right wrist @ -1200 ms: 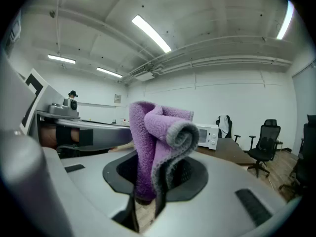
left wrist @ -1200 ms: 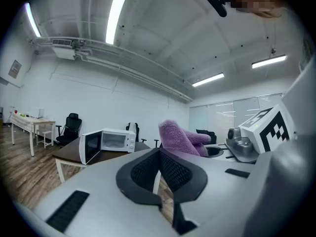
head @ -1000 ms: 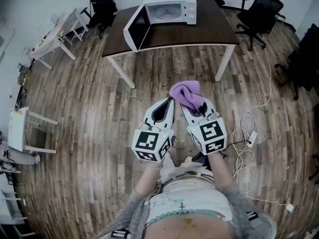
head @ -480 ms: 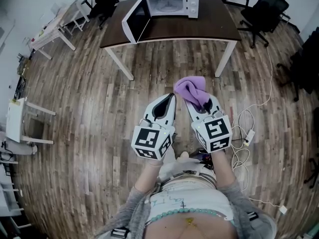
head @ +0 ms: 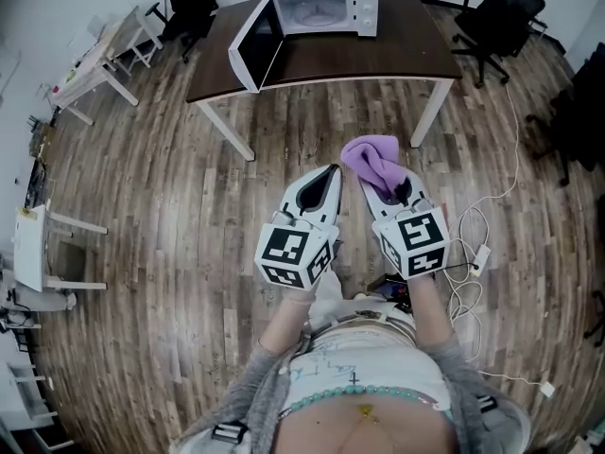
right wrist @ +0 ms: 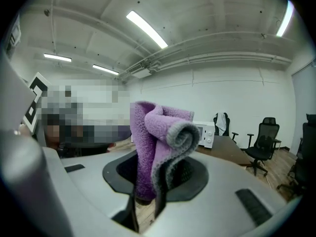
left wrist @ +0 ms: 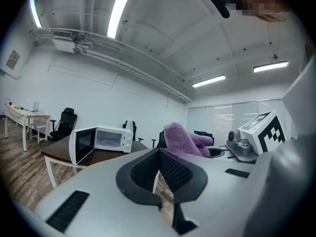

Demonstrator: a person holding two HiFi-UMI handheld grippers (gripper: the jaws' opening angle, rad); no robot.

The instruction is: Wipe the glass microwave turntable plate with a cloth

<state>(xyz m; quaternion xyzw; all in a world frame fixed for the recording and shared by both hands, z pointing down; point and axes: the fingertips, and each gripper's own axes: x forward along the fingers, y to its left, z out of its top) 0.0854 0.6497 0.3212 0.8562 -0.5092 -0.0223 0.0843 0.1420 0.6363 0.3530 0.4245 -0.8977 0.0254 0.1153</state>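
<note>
Two grippers are held side by side in front of the person, both aimed at the white microwave oven (head: 326,3), which stands well ahead on the dark brown rectangular table (head: 397,55). The right gripper (head: 383,180) is clamped on a folded purple terry cloth (head: 371,157) that stands up out of its jaws. The left gripper (head: 329,171) has its jaws pressed together with nothing between them. The left one lines up most nearly with the oven's cavity, and the cloth-bearing one sits just to that line's right. The oven's door (head: 253,53) hangs open toward the left, so the cloth hand's way in looks unobstructed. The glass turntable plate presumably lies flat inside the cavity, but no view shows the interior clearly enough to tell.
</note>
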